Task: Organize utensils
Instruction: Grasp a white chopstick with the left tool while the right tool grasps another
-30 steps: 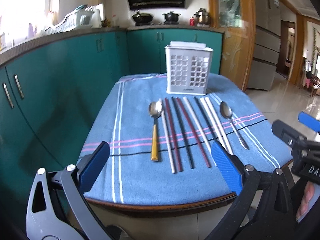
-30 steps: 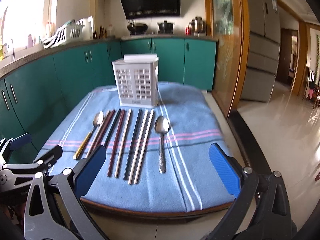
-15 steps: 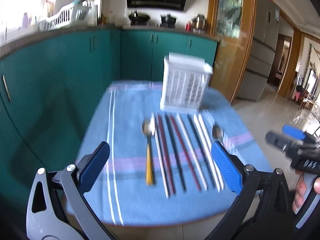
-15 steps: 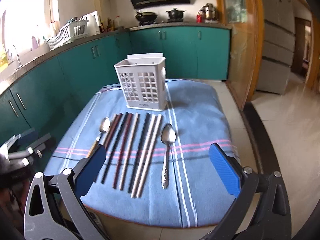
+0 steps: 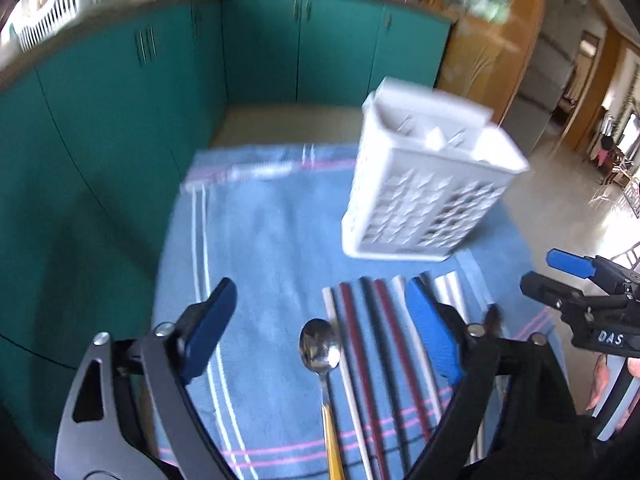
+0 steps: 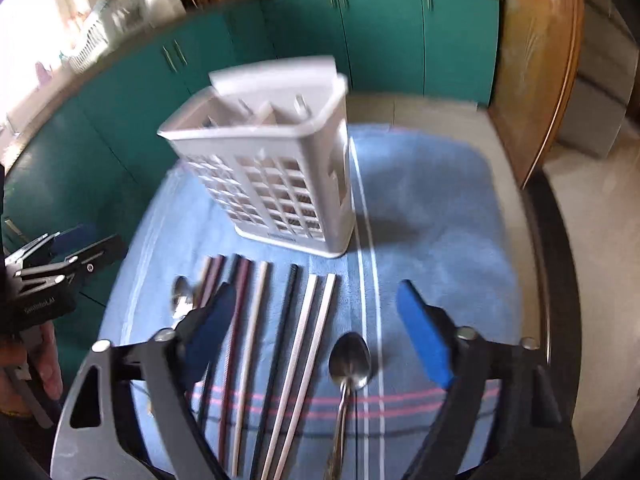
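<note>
We hold the left gripper (image 5: 320, 336) wide open above the gold-handled spoon (image 5: 322, 364), the right gripper (image 6: 316, 332) wide open over the steel spoon (image 6: 350, 360), chopsticks (image 6: 248, 344) between, white holder (image 6: 272, 172) beyond, blue cloth (image 6: 440, 240), teal cabinets (image 5: 120, 128).

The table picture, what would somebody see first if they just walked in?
Probably the white basket standing at the far end of the blue cloth. Next, the row of chopsticks lying side by side in front of it, with a spoon at one end and a yellow-handled spoon at the other. Both grippers, left and right, hang open above them, holding nothing.
</note>
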Available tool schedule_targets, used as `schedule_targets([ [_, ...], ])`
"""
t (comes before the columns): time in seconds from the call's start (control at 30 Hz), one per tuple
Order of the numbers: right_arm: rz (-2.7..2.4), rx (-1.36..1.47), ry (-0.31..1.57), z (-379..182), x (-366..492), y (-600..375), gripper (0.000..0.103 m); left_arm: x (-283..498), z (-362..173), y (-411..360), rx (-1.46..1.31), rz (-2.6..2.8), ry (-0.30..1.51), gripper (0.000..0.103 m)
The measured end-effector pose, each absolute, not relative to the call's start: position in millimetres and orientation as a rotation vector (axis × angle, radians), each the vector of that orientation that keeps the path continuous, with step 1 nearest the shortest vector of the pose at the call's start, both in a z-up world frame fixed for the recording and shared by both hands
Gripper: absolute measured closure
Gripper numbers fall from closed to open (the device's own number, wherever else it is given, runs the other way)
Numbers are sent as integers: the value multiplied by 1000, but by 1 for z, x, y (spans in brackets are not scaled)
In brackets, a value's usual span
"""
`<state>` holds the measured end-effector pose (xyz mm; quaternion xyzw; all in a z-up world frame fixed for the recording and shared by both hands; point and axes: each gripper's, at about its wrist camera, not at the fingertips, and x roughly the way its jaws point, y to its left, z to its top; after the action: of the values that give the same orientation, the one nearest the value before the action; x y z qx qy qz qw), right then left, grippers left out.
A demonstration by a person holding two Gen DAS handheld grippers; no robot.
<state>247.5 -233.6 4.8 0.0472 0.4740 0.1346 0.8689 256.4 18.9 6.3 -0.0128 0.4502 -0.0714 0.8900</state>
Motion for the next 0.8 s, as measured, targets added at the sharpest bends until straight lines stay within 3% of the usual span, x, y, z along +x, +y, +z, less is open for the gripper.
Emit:
schedule_targets([
  [0.1, 294, 87, 1065, -23, 276, -226, 42, 281, -24, 25, -40, -149, 1025, 20],
  [0.2, 289, 80, 1114, -43, 294, -222, 63, 303, -48, 28, -63, -132, 1096, 29],
  [0.27, 283, 71, 1131, -51, 300, -221, 66, 313, -60, 29, -41, -125, 1122, 29],
  [0.4, 279, 75, 1164, -65, 310, -223, 83, 325, -74, 31, -65, -102, 1157, 39],
  [0.67, 293, 68, 1190, -77, 311, -221, 87, 323, -80, 11, -8, -133, 1189, 44],
  [0.8, 301, 50, 1212, -81, 317, -211, 87, 318, -84, 3, 13, -129, 1206, 54],
])
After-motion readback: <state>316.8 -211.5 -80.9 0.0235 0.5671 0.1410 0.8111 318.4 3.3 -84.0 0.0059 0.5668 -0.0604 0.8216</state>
